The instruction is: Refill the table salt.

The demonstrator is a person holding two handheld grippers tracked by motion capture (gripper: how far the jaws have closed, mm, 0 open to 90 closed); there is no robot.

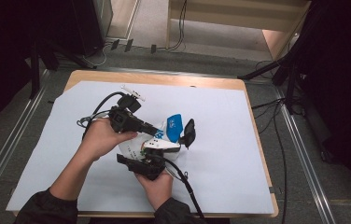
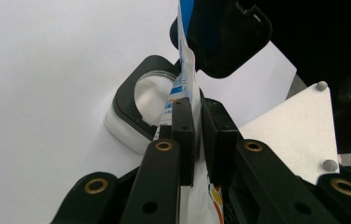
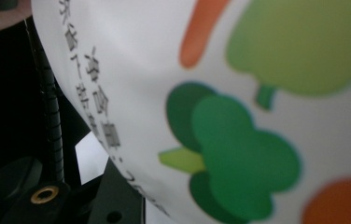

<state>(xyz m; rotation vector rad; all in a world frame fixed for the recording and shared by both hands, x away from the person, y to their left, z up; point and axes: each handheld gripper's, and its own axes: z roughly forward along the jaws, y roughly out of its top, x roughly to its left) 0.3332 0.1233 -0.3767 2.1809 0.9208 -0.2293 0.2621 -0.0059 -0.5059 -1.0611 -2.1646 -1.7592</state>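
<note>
A white plastic bag (image 1: 138, 144) with blue print and vegetable pictures is held up over the middle of the table. My left gripper (image 1: 155, 130) comes in from the left and is shut on the bag's upper edge; in the left gripper view its pads (image 2: 183, 126) pinch the thin film (image 2: 186, 60). My right gripper (image 1: 176, 142) rises from the hand below, with the bag draped between its jaws. One black finger (image 1: 190, 133) stands just right of the bag's blue part. In the right gripper view the bag (image 3: 239, 116) hangs very close and hides the pads, with one finger (image 3: 113, 196) at bottom left.
A large white sheet (image 1: 220, 163) covers the wooden table (image 1: 164, 79). A small white strip (image 1: 134, 91) lies on the sheet near the far edge. In the left gripper view a black ring on a white base (image 2: 127, 109) sits beyond the jaws. Cables and black stands (image 1: 285, 79) are on the floor at right.
</note>
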